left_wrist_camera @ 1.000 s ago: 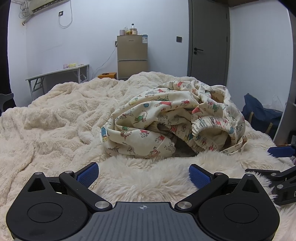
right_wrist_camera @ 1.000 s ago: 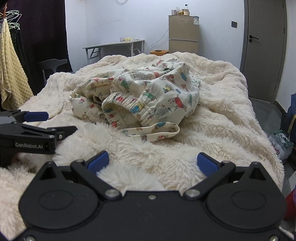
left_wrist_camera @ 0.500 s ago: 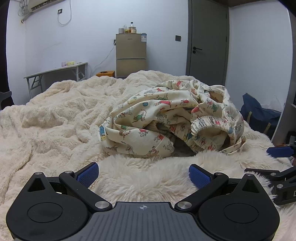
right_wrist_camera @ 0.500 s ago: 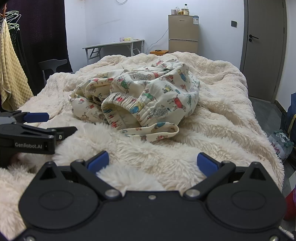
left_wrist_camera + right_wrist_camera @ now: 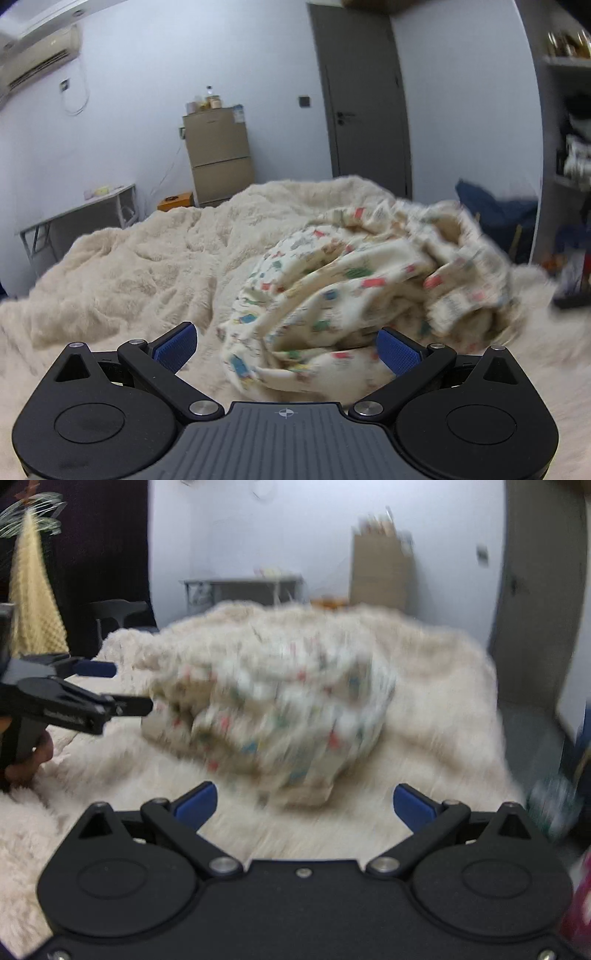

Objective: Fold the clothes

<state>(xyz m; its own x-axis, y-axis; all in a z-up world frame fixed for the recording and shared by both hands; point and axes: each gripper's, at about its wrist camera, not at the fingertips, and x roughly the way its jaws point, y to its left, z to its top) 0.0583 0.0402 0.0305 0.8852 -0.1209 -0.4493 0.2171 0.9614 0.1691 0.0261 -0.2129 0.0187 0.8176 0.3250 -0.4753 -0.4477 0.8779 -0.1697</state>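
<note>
A crumpled cream garment point(image 5: 362, 291) with a small colourful print lies in a heap on the fluffy cream blanket point(image 5: 140, 266). My left gripper point(image 5: 286, 345) is open, its blue pads on either side of the heap's near edge, not closed on it. The same garment point(image 5: 280, 716) shows blurred in the right wrist view. There my right gripper point(image 5: 304, 803) is open just short of the heap's near edge. The left gripper point(image 5: 110, 690) shows at the left of that view, held by a hand, its tips at the heap's left side.
The blanket covers a bed whose right edge drops to the floor point(image 5: 532, 734). A small fridge point(image 5: 218, 151) and a grey door point(image 5: 364, 107) stand at the far wall. A table point(image 5: 81, 218) is at the far left. A dark blue bag point(image 5: 495, 221) sits right of the bed.
Both grippers have moved forward to the garment, which now looms much closer. The left one has also tilted upward. Both views are motion-blurred. Jaws stay open.
</note>
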